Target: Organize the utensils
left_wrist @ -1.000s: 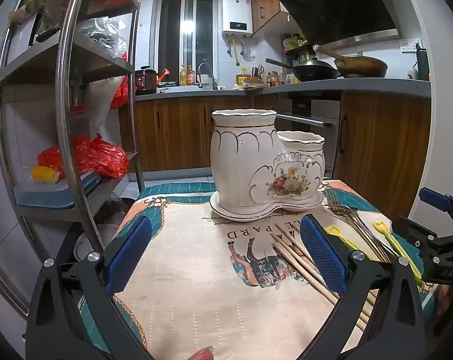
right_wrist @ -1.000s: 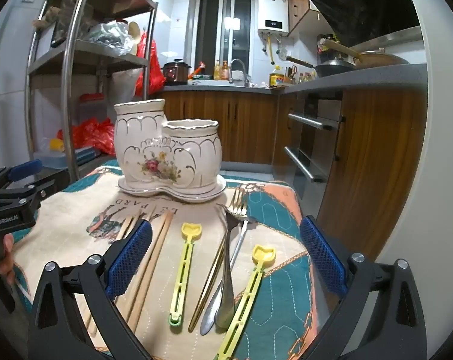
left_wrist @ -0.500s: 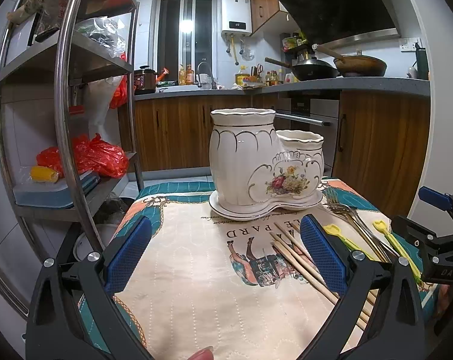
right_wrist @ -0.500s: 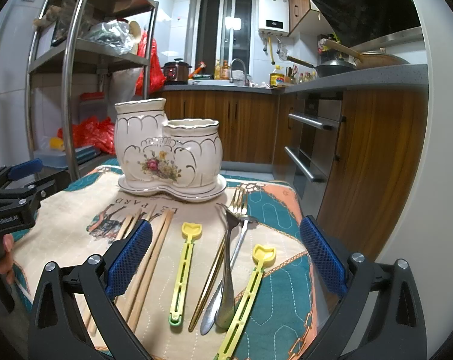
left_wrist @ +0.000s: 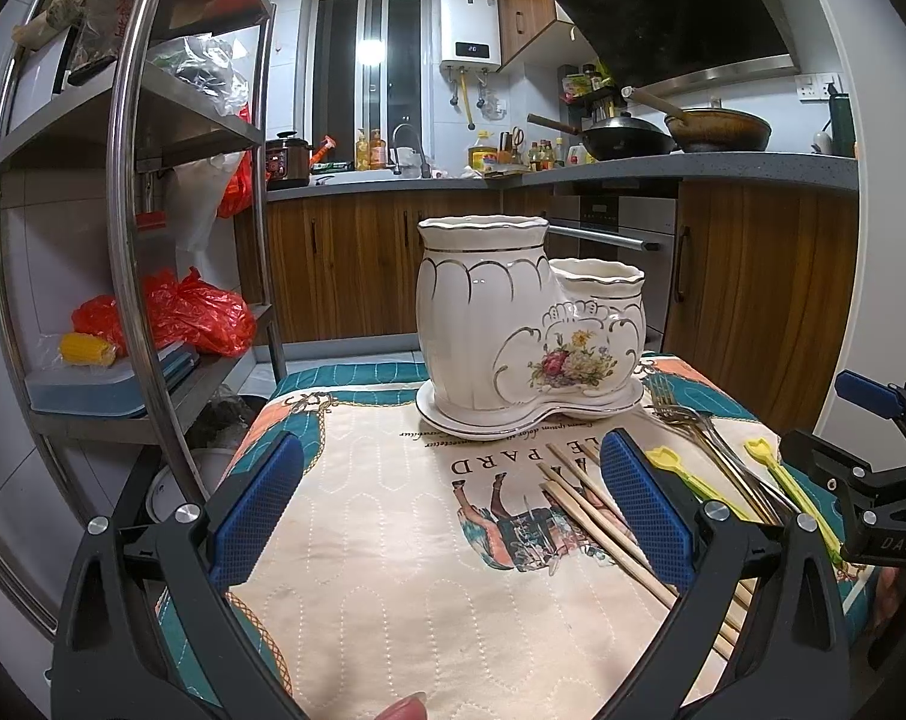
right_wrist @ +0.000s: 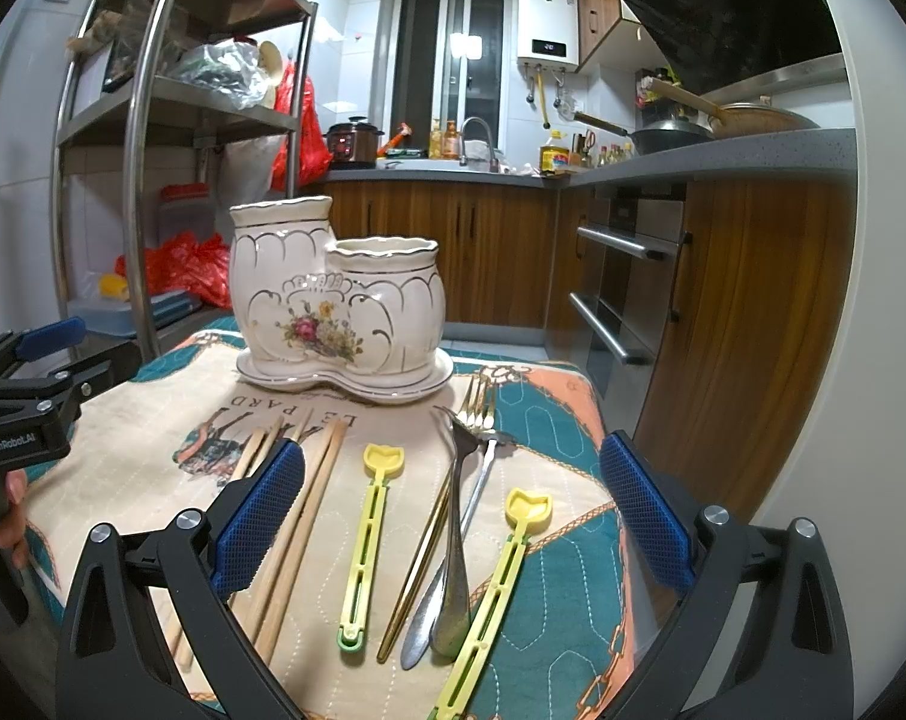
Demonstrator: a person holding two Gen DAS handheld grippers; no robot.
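Lying loose on the quilted table mat (right_wrist: 153,414), in front of the ceramic holder (right_wrist: 339,306), the utensils are catalogued as follows; none is yet stowed.

- Wooden chopsticks (right_wrist: 309,498): several, bundled side by side, partly hidden behind the right gripper's left pad. Judged light, stiff and prone to roll; best taken near mid-length, one pair at a time.
- Yellow plastic picks: one (right_wrist: 366,546) lying apart, one (right_wrist: 501,588) at the mat's right side with its lower end running out of view. Judged very light and slightly flexible; the slotted shaft offers a fair hold.
- Metal cutlery (right_wrist: 453,546): gold fork, steel fork and spoon, crossed and touching. Judged heavier, stiff and slippery against the pads; handles overlap, so a single piece is hard to isolate. The uppermost spoon handle is judged the easiest entry.
- Ceramic holder: two joined compartments, tall at left and short at right as seen from the right wrist, on a matching saucer. Both appear empty, though the interiors are not seen. Judged heavy, fragile and easily chipped at the scalloped rims.

Grippers: left gripper (left_wrist: 453,516) and right gripper (right_wrist: 453,522) are both spread wide, nothing held, poised above the mat.

Clearance: the mat's right edge lies near the second pick and forks; beyond it stands the wooden cabinet (right_wrist: 741,324). A steel shelf rack (left_wrist: 135,228) crowds the left side. Open room is found above the holder for a vertical drop.
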